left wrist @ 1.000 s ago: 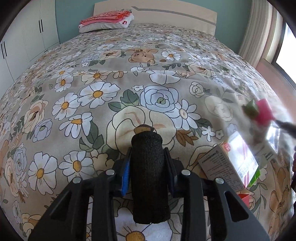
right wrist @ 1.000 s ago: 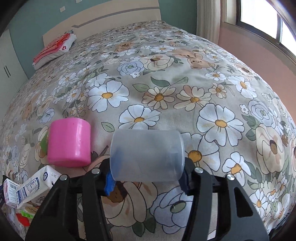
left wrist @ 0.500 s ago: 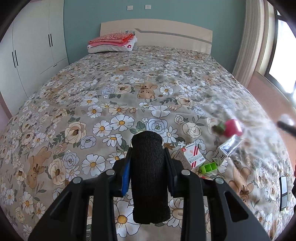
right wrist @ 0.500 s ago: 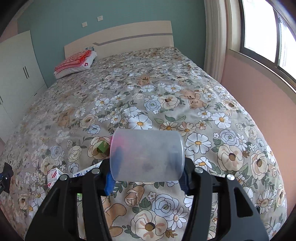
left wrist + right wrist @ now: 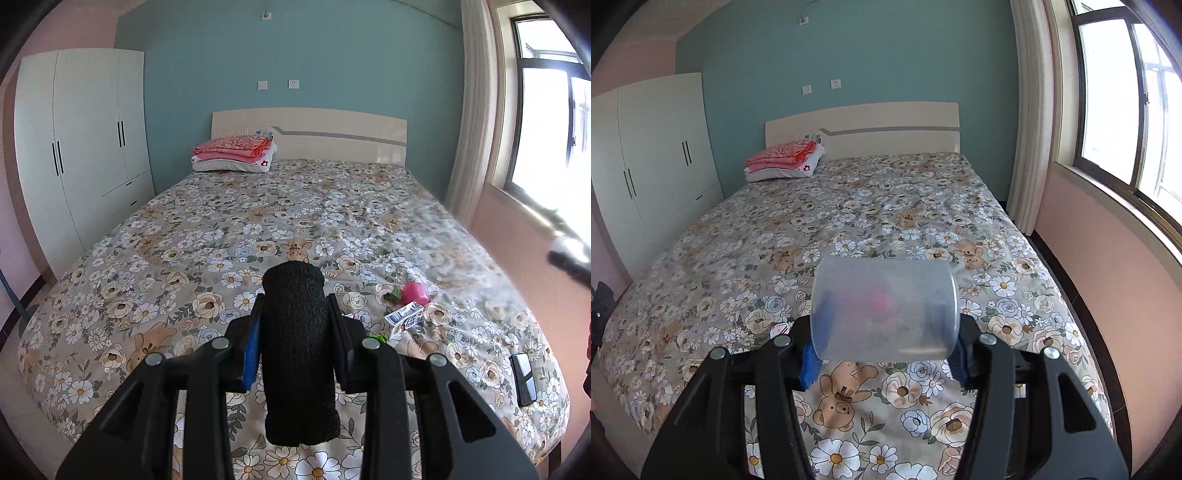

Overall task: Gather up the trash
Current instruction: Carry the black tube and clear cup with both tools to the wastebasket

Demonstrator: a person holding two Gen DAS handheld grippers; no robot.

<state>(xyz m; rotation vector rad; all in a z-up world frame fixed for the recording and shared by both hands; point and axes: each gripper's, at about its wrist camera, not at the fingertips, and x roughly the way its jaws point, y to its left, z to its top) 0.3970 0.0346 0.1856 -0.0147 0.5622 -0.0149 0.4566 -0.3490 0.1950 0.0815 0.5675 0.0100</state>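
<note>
My left gripper [image 5: 295, 332] is shut on a black foam roll [image 5: 295, 354] and holds it high above the floral bed [image 5: 221, 221]. My right gripper [image 5: 884, 332] is shut on a clear plastic cup [image 5: 884, 310] lying sideways, also well above the bed. Trash lies on the bed at the right in the left wrist view: a pink cup [image 5: 414, 292], a white carton [image 5: 404, 317], a green scrap [image 5: 376, 338]. In the right wrist view a carton corner [image 5: 779, 329] peeks out left of the cup; the rest is hidden behind it.
A black phone [image 5: 522, 376] lies near the bed's right front corner. Folded pink bedding on a pillow [image 5: 234, 153] sits at the headboard. White wardrobe [image 5: 81, 147] stands left, window and pink wall [image 5: 1108, 258] right.
Both grippers have pulled back and up from the bed, each keeping its item. The view widened from close on the bedspread to the whole room.
</note>
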